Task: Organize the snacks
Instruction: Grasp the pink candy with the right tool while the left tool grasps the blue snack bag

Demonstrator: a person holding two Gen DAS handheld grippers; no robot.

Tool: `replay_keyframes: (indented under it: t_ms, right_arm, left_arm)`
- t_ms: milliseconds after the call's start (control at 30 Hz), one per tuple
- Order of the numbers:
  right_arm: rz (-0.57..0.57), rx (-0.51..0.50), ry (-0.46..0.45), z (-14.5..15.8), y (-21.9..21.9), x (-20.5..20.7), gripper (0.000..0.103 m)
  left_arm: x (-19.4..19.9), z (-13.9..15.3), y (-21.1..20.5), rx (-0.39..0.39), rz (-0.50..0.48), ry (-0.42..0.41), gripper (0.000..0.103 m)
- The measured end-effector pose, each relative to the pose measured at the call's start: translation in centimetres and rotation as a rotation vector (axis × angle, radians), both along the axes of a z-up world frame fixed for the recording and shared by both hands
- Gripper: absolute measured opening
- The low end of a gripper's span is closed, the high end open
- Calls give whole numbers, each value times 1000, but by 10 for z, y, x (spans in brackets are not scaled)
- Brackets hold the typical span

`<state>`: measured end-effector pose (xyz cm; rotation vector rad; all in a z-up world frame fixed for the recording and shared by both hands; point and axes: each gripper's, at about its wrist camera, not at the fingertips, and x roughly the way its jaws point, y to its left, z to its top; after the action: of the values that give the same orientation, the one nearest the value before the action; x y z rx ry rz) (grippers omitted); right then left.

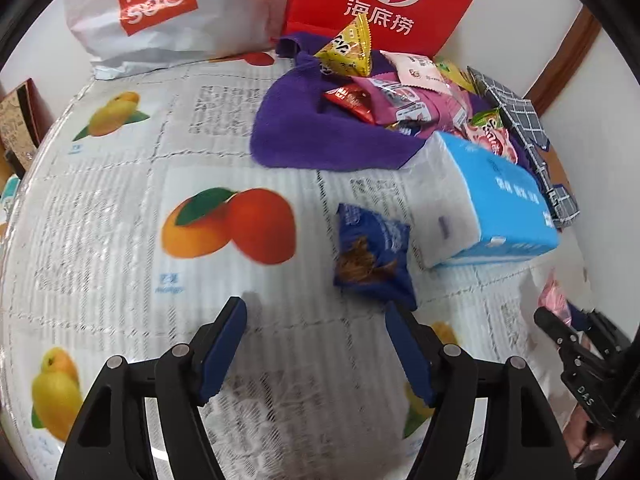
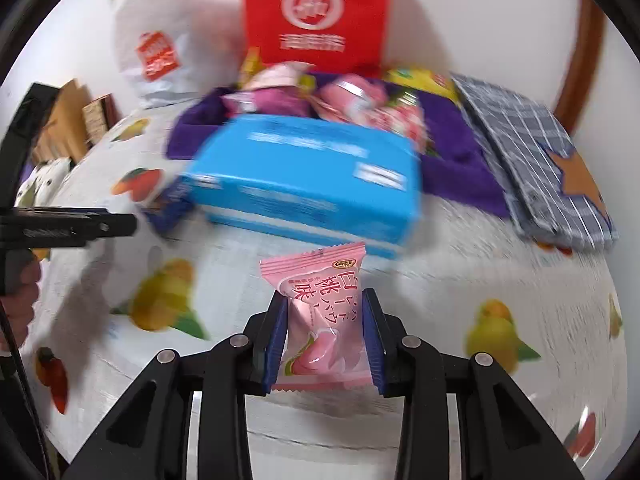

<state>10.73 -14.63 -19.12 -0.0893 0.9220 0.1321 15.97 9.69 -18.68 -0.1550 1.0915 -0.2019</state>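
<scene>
My right gripper (image 2: 325, 300) is shut on a pink peach-flavour snack packet (image 2: 320, 320), held above the fruit-print tablecloth (image 2: 440, 300). My left gripper (image 1: 316, 306) is open and empty just above the cloth; a dark blue snack packet (image 1: 370, 254) lies right in front of its right finger. A pile of snack packets (image 1: 400, 96) sits on a purple cloth (image 1: 320, 136) at the back. The right gripper shows at the right edge of the left wrist view (image 1: 560, 320), and the left gripper at the left edge of the right wrist view (image 2: 116, 224).
A blue tissue pack (image 1: 488, 200) lies between the grippers and the pile. A red paper bag (image 1: 384, 0) and a white Miniso bag (image 1: 160, 12) stand against the wall. A grey checked pouch (image 1: 528, 132) lies at the right. Brown boxes (image 2: 72, 124) stand at the left.
</scene>
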Motion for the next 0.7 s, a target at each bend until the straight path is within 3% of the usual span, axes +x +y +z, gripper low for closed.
replay_keyframes:
  t_ms: [133,333,533,600,700]
  right_arm:
    - [-54,23,26,-10,-28,1,35]
    - [-101,44,30,-23,-49,9,36]
    - [-108,6,-6,-25,-50,18,36]
    - [-115,9,-15,-25,-51,20,37]
    - [-127,4,-33,-26,-52,22,37]
  left_arm:
    - [11,0,-5,-12,-8,2,74]
    - [28,-3,-28,41,-41,-11,76]
    - [30,-11,-65,249,-68,-86,76]
    - [29,-10,-68,233,-63,-97,71]
    - [24,-8,-68,227,-61,-129,48]
